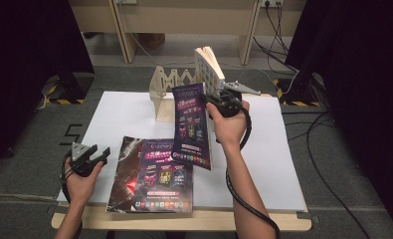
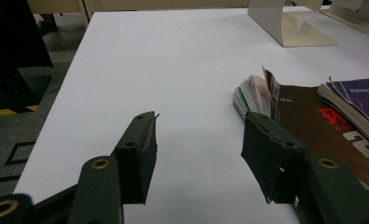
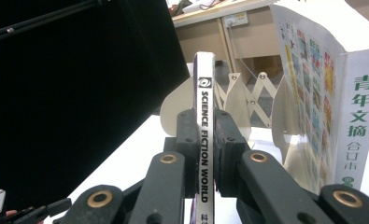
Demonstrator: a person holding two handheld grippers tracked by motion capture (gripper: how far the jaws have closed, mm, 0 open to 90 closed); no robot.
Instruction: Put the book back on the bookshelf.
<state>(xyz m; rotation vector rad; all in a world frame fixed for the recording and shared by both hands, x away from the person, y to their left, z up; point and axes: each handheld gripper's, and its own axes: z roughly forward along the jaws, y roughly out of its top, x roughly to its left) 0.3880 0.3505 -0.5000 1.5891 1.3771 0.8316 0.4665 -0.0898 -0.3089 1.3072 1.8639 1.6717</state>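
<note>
**R gripper clamps mag by spine, L idle**

Hidden/cut off: in right gripper view the thin purple-covered magazine [image 3: 204,116] shows spine-on only, "SCIENCE FICTION WORLD" legible, cover not visible; its lower end is lost behind the jaws. In high view the right gripper [image 1: 215,102] partly covers the mag's upper right edge. Small cover print unreadable.

Mag: held off the white table sheet [image 1: 129,112], above its middle, near the pale wooden accordion book rack [image 1: 171,82] at the far edge. Long axis upright, slightly tilted, spine toward R gripper.

R gripper: clenched on the spine. Left gripper [image 1: 97,155]: jaws apart, nothing between, near left edge, just beside the flat magazine stack [image 1: 154,177] at the near edge. White paperback w/ green Chinese characters [image 3: 355,116] stands in rack.
</note>
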